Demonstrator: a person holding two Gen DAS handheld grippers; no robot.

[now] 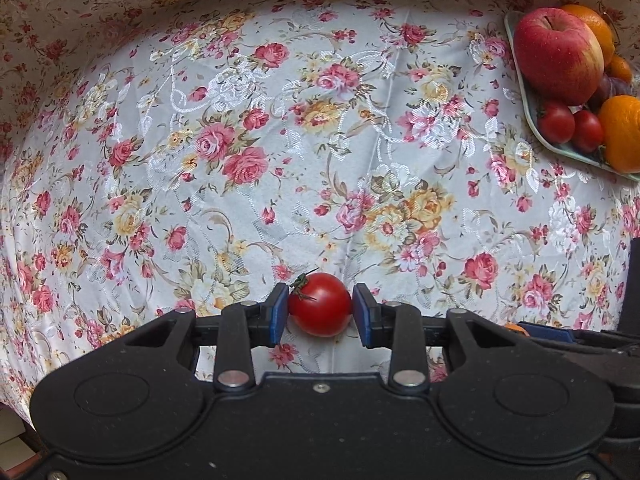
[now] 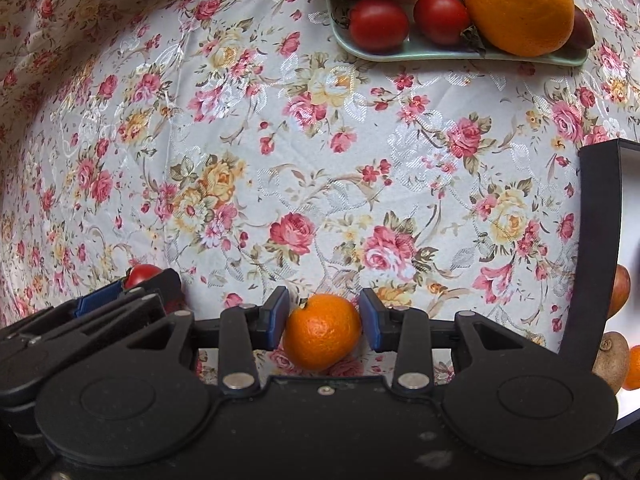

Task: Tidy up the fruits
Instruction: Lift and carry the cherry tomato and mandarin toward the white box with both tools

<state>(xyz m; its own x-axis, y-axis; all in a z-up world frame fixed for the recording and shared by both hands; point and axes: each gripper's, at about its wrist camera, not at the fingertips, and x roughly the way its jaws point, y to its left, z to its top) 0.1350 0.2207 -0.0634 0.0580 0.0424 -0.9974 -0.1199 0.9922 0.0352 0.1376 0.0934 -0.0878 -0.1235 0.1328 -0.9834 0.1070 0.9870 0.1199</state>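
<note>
Crowding the pale green plate: apple, oranges, small tomatoes.

A surface covered by a floral tablecloth printed with pink roses and yellow blooms on a white ground is seen in both wrist views. A pale green plate loaded with fruit is set directly on the cloth near its far edge. A black-walled box with a white inside is placed on the cloth at the right edge of the right wrist view.
</note>
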